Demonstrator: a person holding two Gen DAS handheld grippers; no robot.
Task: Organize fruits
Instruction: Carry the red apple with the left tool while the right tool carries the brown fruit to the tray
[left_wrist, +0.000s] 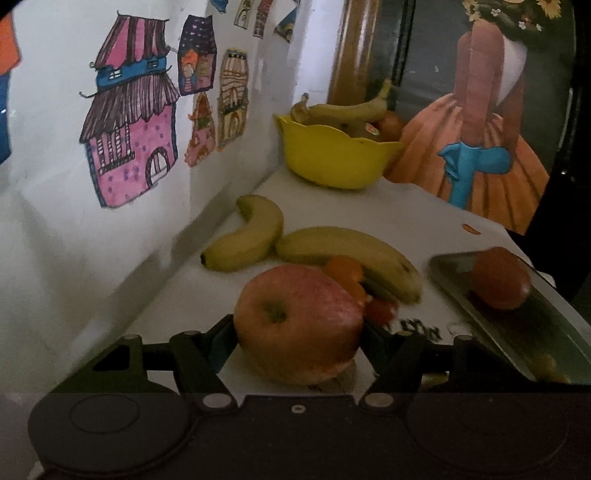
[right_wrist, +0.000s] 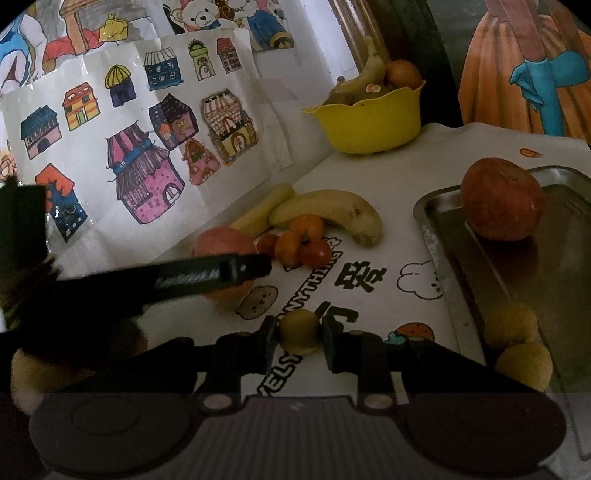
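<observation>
My left gripper (left_wrist: 297, 334) is shut on a large red-yellow apple (left_wrist: 295, 317) low over the white printed cloth; one of its fingers (right_wrist: 236, 271) crosses that apple in the right wrist view. My right gripper (right_wrist: 299, 336) is shut on a small round yellow fruit (right_wrist: 298, 326) just above the cloth. To the right lies a steel tray (right_wrist: 480, 266) holding a red apple (right_wrist: 502, 199) and two small yellow fruits (right_wrist: 511, 325). Two bananas (left_wrist: 347, 247) and a cluster of small orange and red fruits (right_wrist: 303, 240) lie mid-table.
A yellow bowl (left_wrist: 332, 158) with bananas and other fruit stands at the back corner. A wall covered with house drawings (left_wrist: 133, 129) runs along the left. A painted picture of an orange dress (left_wrist: 480, 147) leans behind the table.
</observation>
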